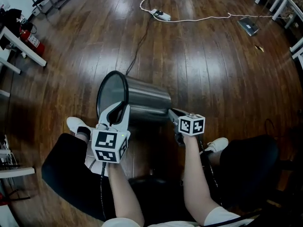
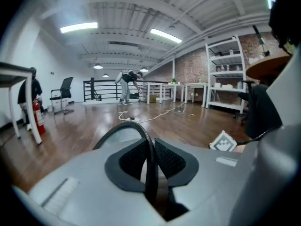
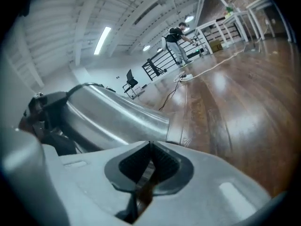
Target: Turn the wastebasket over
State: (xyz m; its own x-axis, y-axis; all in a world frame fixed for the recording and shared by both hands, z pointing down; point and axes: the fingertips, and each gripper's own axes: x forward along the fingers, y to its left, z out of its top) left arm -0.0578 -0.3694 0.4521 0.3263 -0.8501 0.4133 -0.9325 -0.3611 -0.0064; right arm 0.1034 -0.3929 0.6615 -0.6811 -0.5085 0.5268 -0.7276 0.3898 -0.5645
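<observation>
A shiny metal wastebasket [image 1: 147,100] lies tipped on its side on the wooden floor, its black-rimmed mouth [image 1: 112,86] toward the left. My left gripper [image 1: 119,112] is shut on that black rim, which runs between the pads in the left gripper view as a dark arc [image 2: 143,138]. My right gripper [image 1: 173,113] sits at the basket's closed right end, jaws shut with nothing between them. In the right gripper view the basket's steel side [image 3: 113,114] lies just left of and beyond the joined tips [image 3: 149,147].
A white power strip with cable [image 1: 161,15] and a black cord [image 1: 137,51] lie on the floor beyond. A fire extinguisher [image 1: 32,40] and table legs stand at far left. The person's shoes [image 1: 75,124] [image 1: 218,144] flank the basket. White shelving [image 2: 225,74] stands at right.
</observation>
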